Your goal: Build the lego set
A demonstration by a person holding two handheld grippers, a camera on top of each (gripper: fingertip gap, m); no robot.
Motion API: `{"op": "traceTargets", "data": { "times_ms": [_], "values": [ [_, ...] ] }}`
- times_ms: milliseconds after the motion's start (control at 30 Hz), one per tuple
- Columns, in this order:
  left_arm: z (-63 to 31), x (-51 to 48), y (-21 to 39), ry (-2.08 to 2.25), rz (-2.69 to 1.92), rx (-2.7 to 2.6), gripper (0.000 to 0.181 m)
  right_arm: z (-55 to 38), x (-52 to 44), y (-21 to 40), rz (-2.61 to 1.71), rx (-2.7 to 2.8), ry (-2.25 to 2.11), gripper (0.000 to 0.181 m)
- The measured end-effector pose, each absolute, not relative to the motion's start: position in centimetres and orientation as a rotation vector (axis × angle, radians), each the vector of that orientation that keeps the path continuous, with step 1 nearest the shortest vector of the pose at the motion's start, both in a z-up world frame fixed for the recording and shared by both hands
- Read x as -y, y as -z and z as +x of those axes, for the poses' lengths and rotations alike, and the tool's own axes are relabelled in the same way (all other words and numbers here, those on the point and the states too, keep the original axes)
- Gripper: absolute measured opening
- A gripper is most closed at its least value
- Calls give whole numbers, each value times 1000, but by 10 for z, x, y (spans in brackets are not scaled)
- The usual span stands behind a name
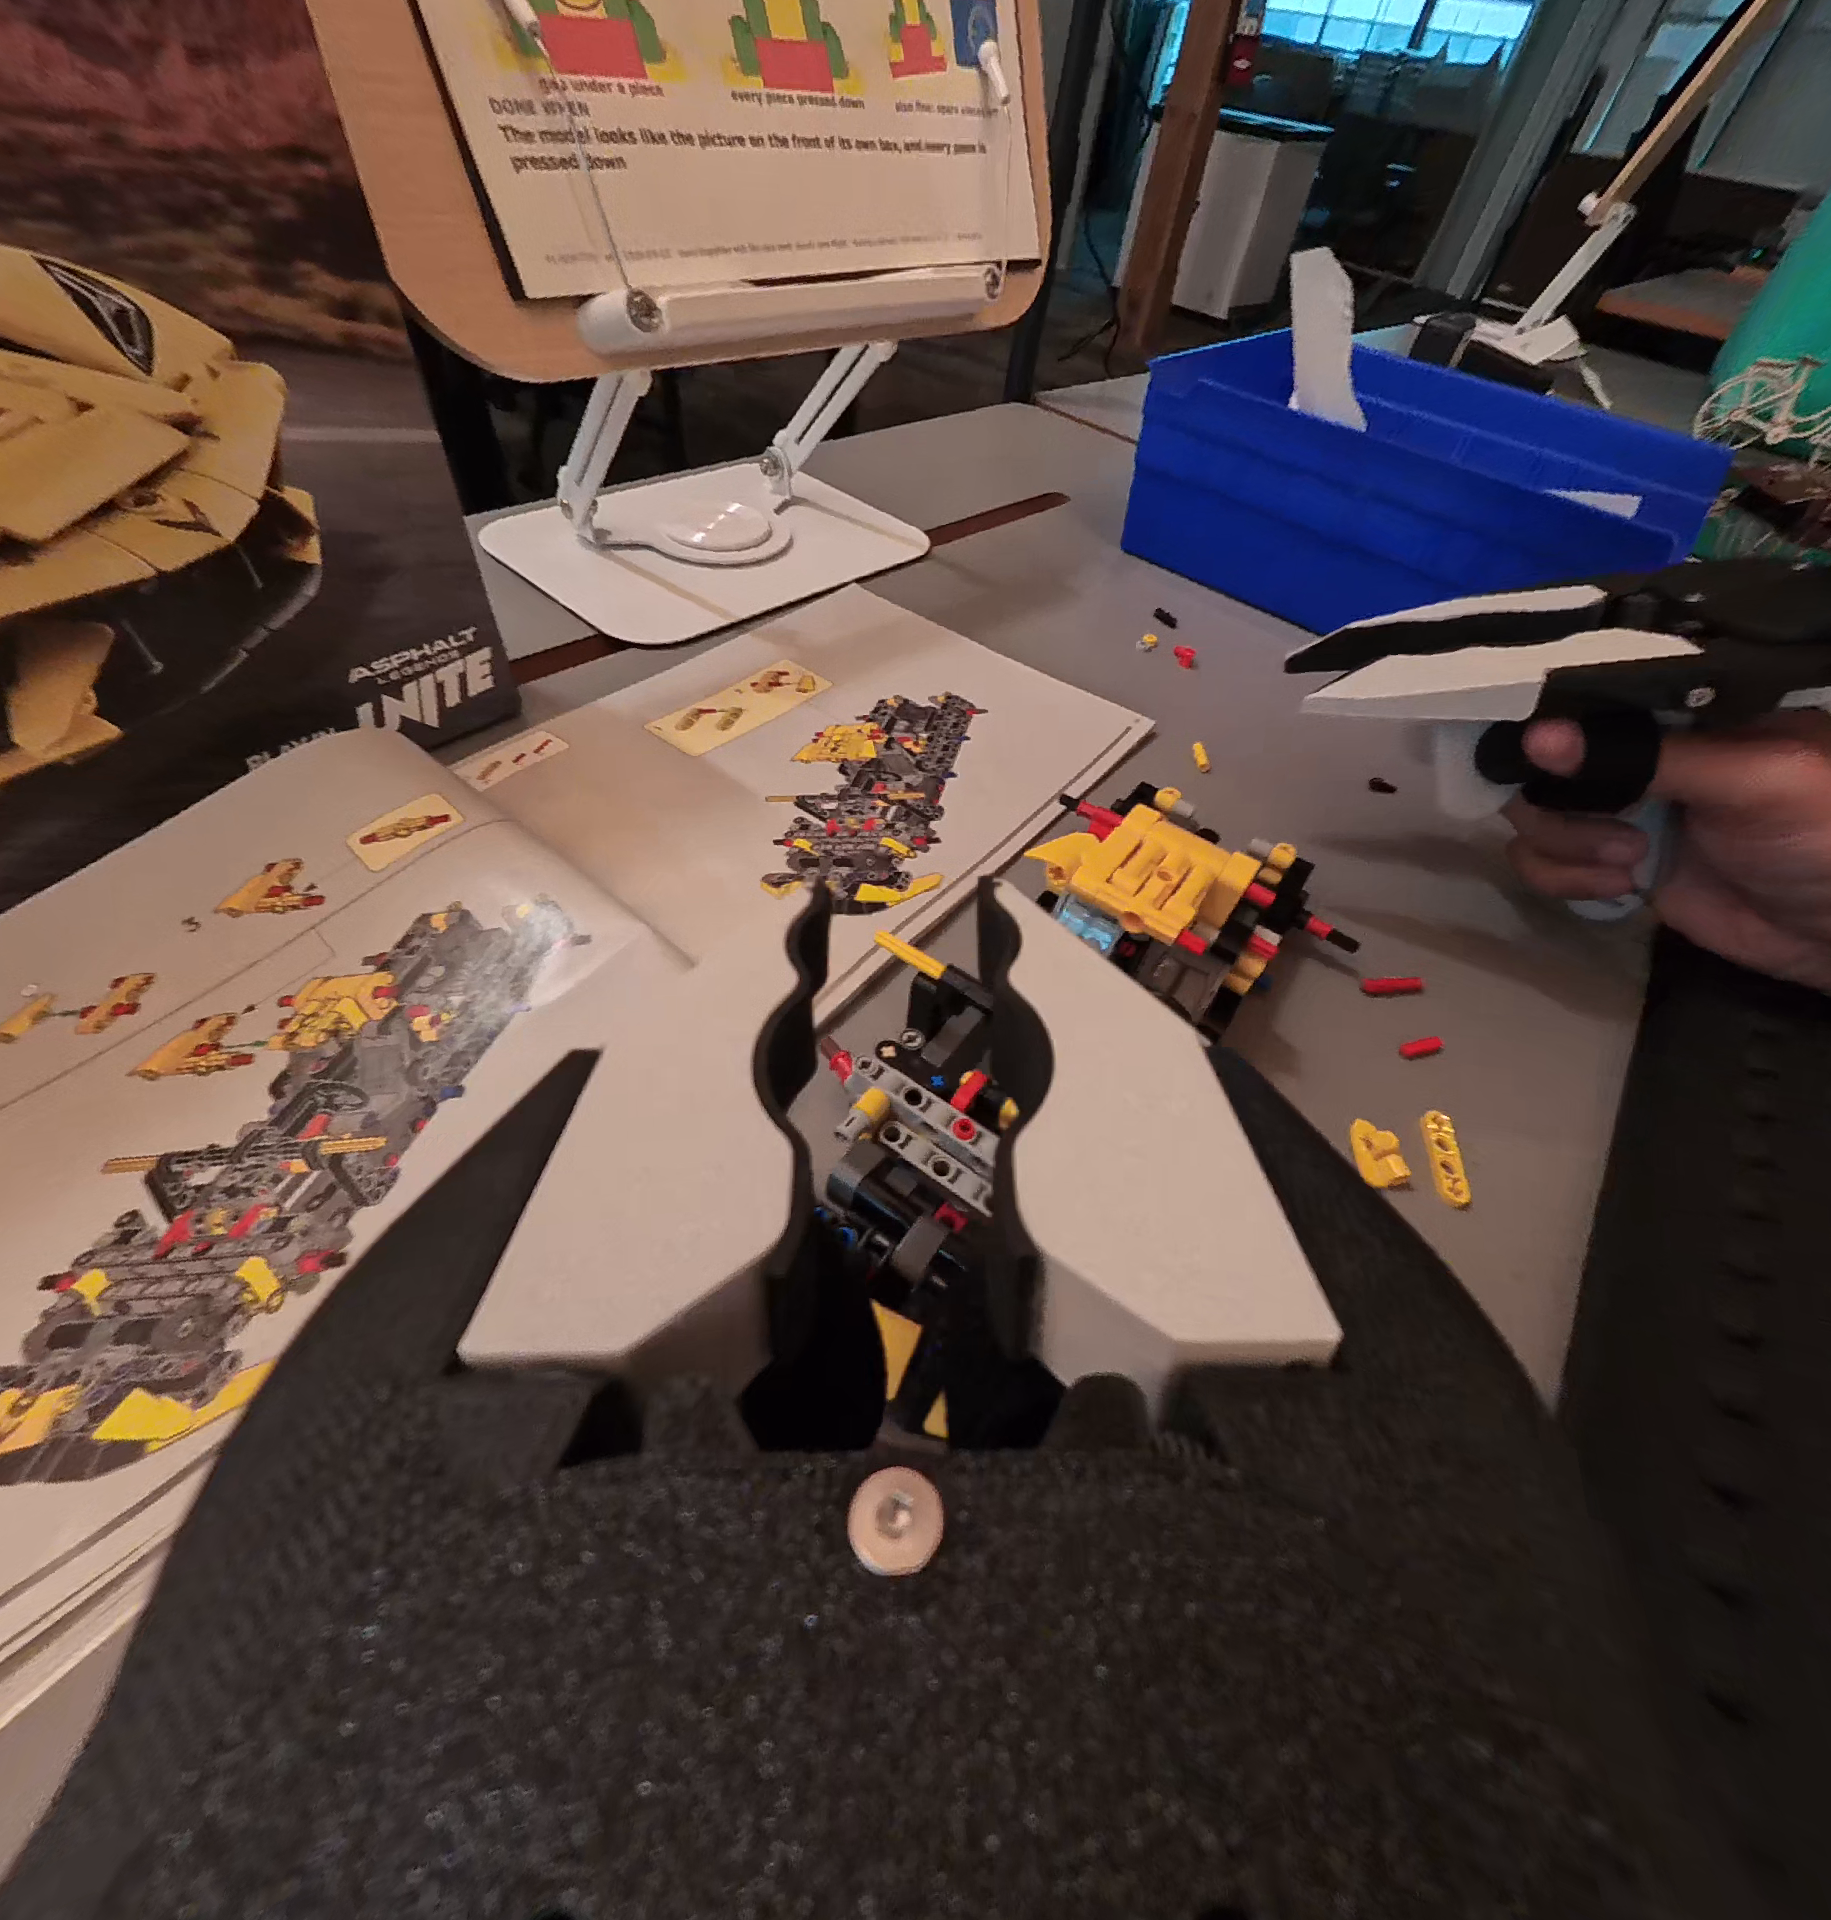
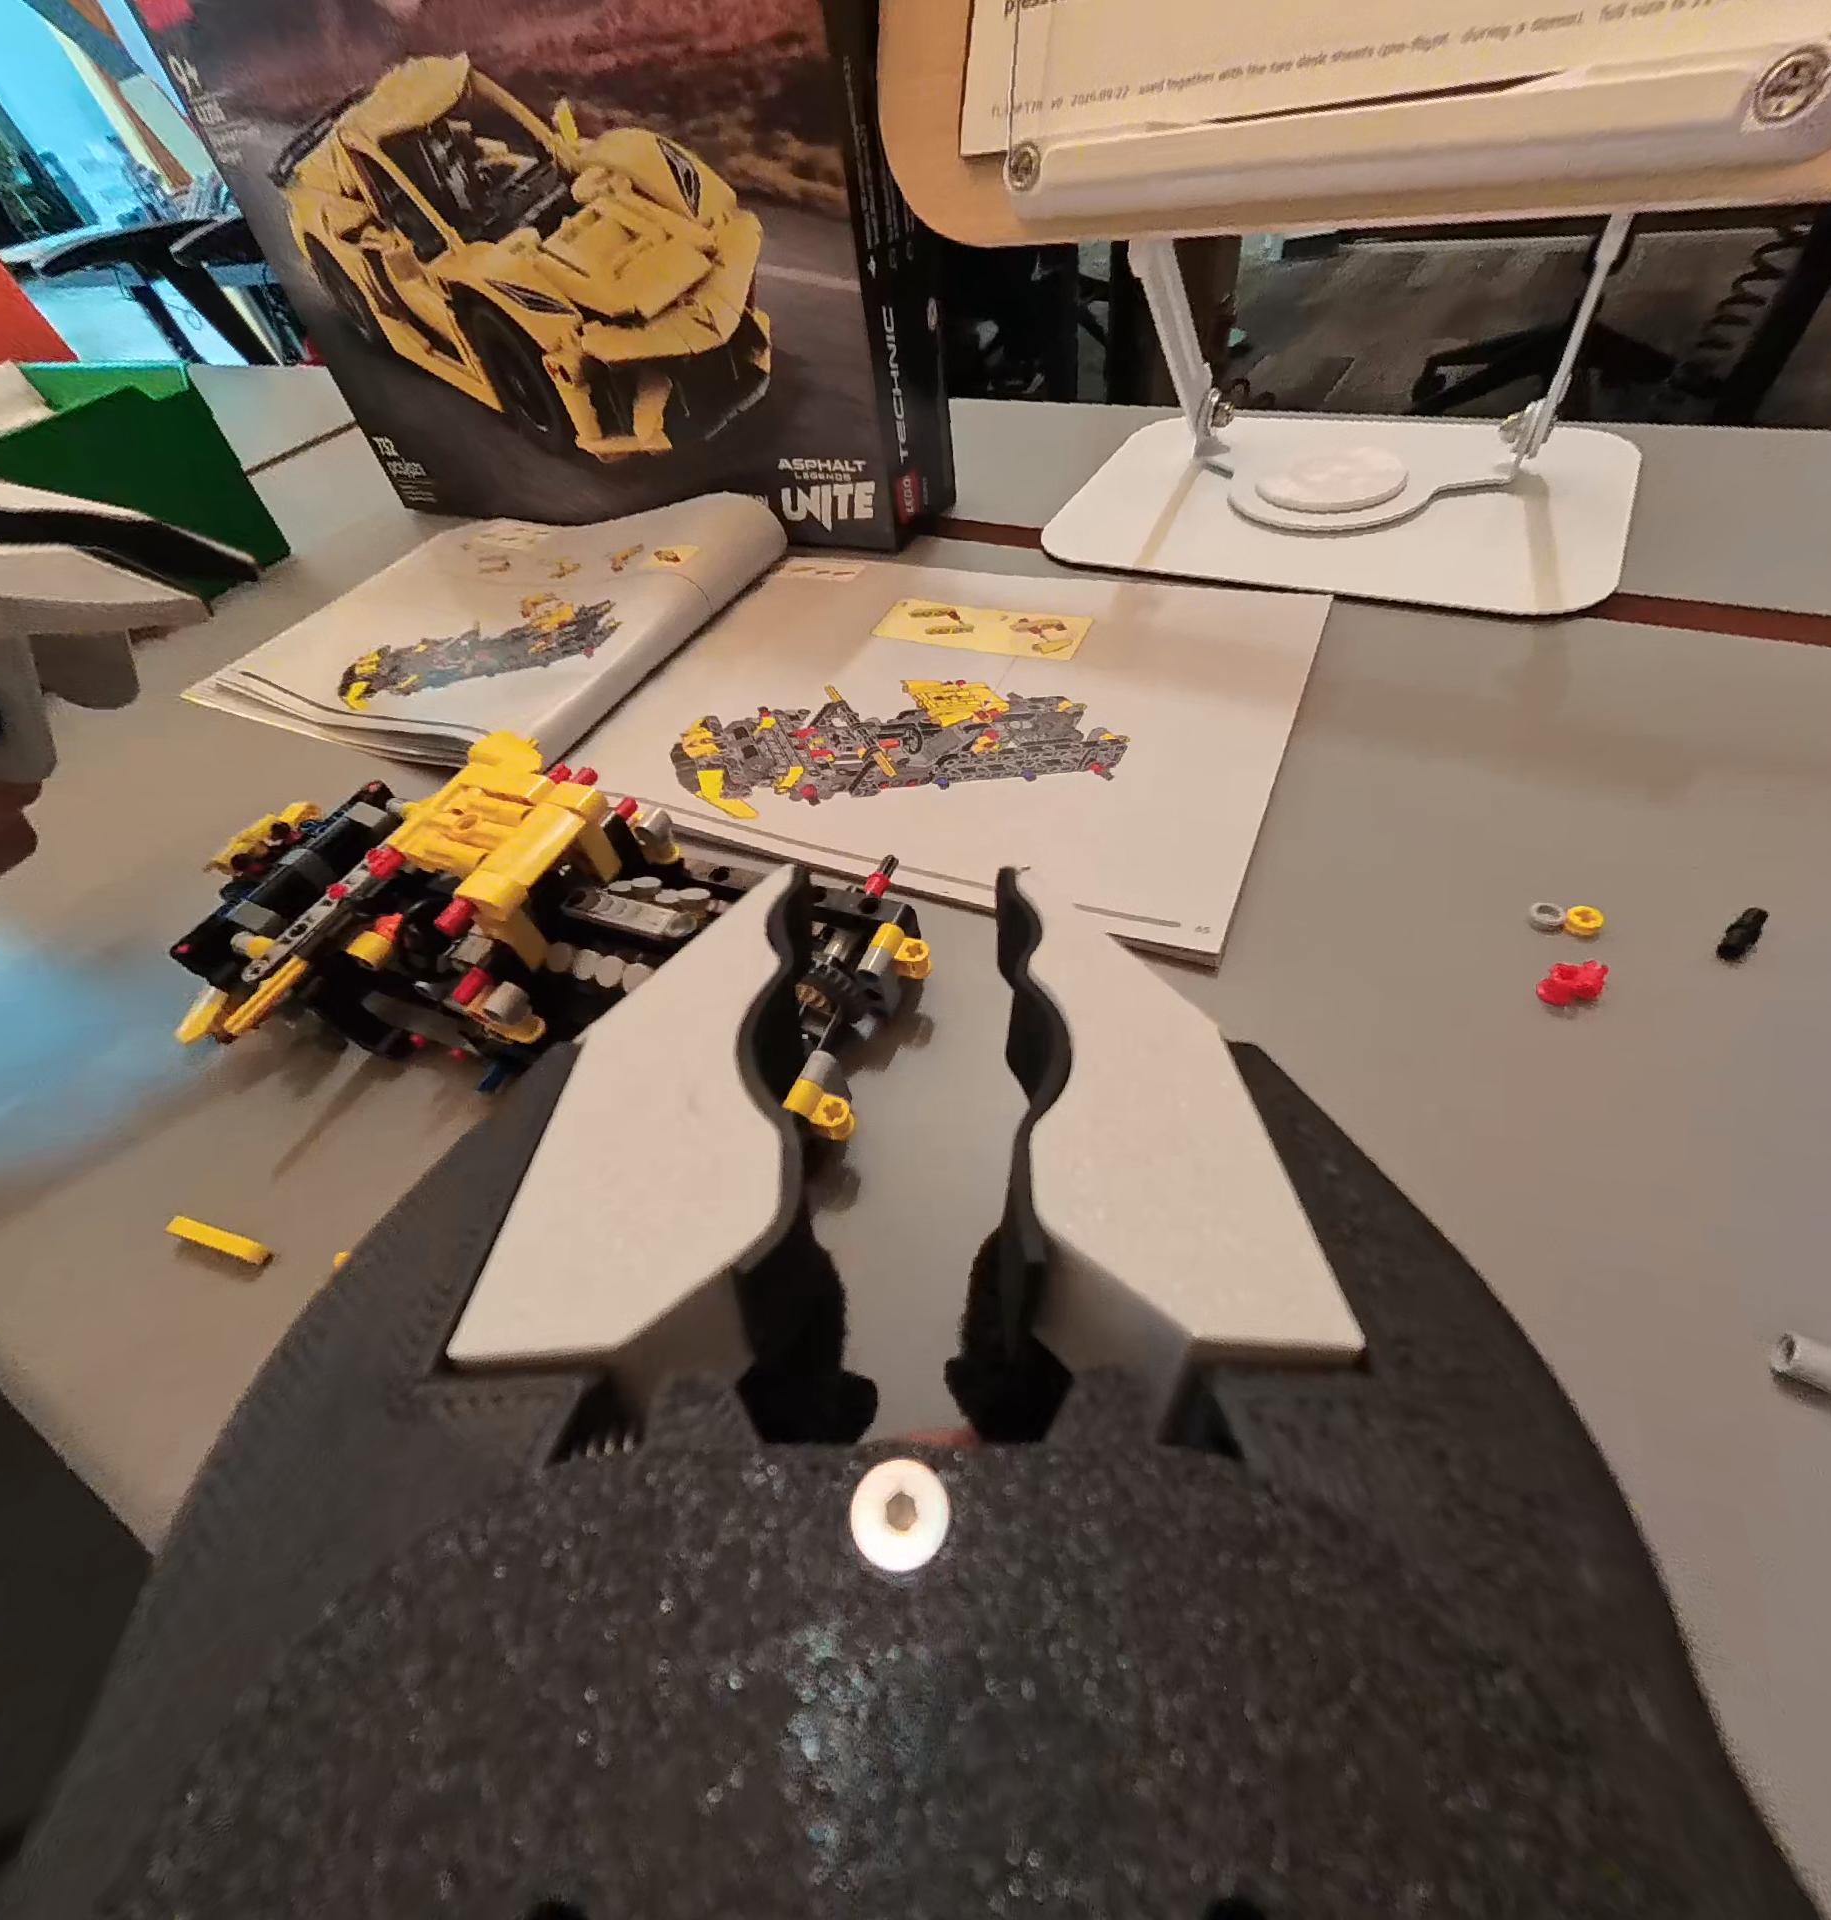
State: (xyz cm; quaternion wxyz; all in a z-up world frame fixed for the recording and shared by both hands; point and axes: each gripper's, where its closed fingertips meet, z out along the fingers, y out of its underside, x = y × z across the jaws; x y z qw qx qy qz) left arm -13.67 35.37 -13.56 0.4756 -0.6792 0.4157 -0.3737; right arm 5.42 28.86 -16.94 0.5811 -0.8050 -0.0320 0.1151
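The partly built yellow and black Lego car chassis [image 1: 1160,873] lies on the grey table [image 1: 1513,1143]; it also shows in the right wrist view [image 2: 495,831]. My left gripper [image 1: 903,894] is open and hovers over one end of the chassis, which shows through the gap between its fingers. It appears at the left edge of the right wrist view [image 2: 230,584], above the model. My right gripper [image 2: 900,878] is open and empty, with the chassis' other end and a yellow connector [image 2: 823,1107] by its left finger. In the left wrist view it [image 1: 1300,681] is held up in a hand [image 1: 1721,831].
The open instruction booklet [image 1: 371,987] [image 2: 994,727] lies behind the model, with the set's box [image 2: 599,260] and a white document stand [image 2: 1337,509] farther back. A blue bin [image 1: 1410,488] and a green bin [image 2: 132,447] flank the area. Loose pieces [image 1: 1378,1153] [image 2: 1571,982] dot the table. My hands' fingertips stand some 20 cm from each other. From my right tips it is roughly 6 cm to the yellow connector [image 2: 823,1107]; from my left, 20 cm.
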Motion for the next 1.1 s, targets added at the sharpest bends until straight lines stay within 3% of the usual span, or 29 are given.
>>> {"op": "traceTargets", "data": {
  "times_ms": [200,433,767,867,967,1100],
  "values": [
    [-122,-271,135,1198,-1493,-1443,28,50,-289,172,-1896,108,-244,32],
    [-126,-203,214,1003,-1497,-1999,28,50,-288,170,-1891,99,-265,31],
    [-122,-208,235,860,-1549,-2025,27,47,-289,173,-1909,116,-265,30],
    [-121,-208,240,835,-1566,-2031,21,46,-289,174,-1909,118,-265,30],
    [-117,-215,242,782,-1570,-1995,4,45,-289,175,-1915,124,-268,30],
    [-106,-230,211,936,-1610,-1791,4,30,-287,160,-1834,215,-292,32]
  ]
}}
